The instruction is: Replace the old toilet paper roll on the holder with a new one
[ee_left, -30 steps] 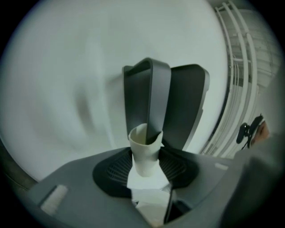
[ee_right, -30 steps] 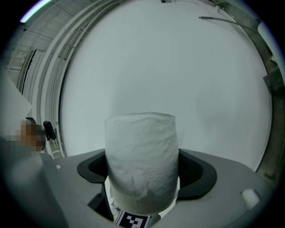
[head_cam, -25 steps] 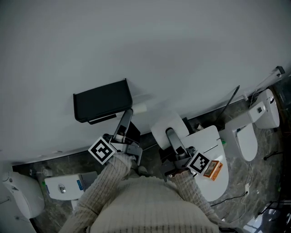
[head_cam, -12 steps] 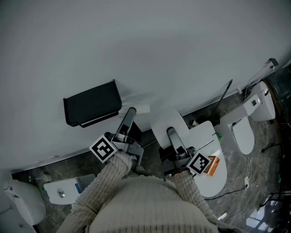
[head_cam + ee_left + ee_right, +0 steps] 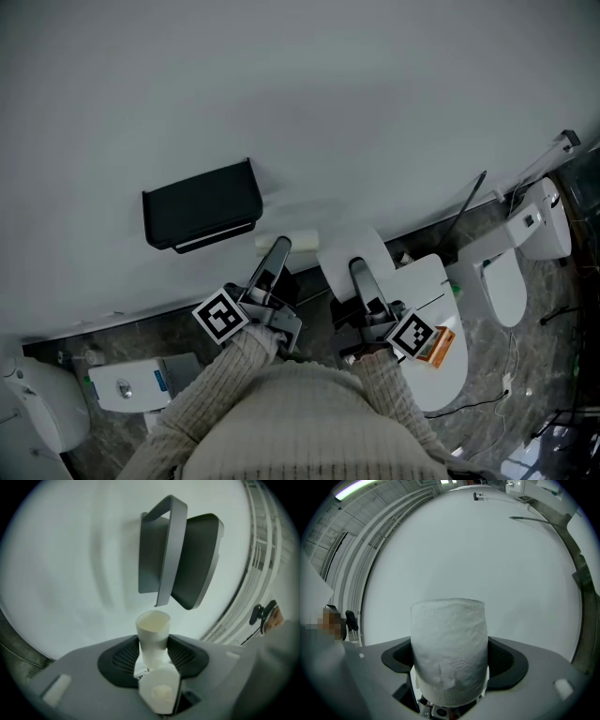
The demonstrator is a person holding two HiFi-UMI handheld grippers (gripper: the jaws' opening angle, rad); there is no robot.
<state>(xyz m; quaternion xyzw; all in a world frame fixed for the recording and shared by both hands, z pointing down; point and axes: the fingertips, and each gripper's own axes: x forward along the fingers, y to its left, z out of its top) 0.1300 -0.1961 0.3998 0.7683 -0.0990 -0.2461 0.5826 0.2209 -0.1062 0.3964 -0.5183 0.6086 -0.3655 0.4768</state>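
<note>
Toilet paper in a full white roll (image 5: 449, 641) is pinched between the two jaws of the right gripper (image 5: 452, 663), which are pressed against its sides. The roll is stood on end, and its embossed wrap is made out only in the right gripper view. An empty cardboard tube (image 5: 153, 629) is clamped in the left gripper (image 5: 153, 654); the jaws are closed on its lower half and its open end is turned toward the wall (image 5: 309, 84).

In the left gripper view the black holder (image 5: 197, 559) is seen just beyond the tube and apart from it, with its grey flap (image 5: 164, 555) swung out from the body. That raised flap is not shown in the head view, where the holder is seen only as a dark box fixed to the wall.

What neither gripper view gives is supplied by the head view. Both grippers are held side by side before the pale wall, the left one below and to the right of the holder, the right one beside it with the roll well clear of the holder. A ribbed knit sleeve (image 5: 220, 375) is seen behind each gripper, and a marker cube (image 5: 223, 316) is carried at each wrist. A white toilet (image 5: 441, 309) is seen to the right on the marbled floor (image 5: 141, 333), with an orange box (image 5: 437, 347) lying on it.
</note>
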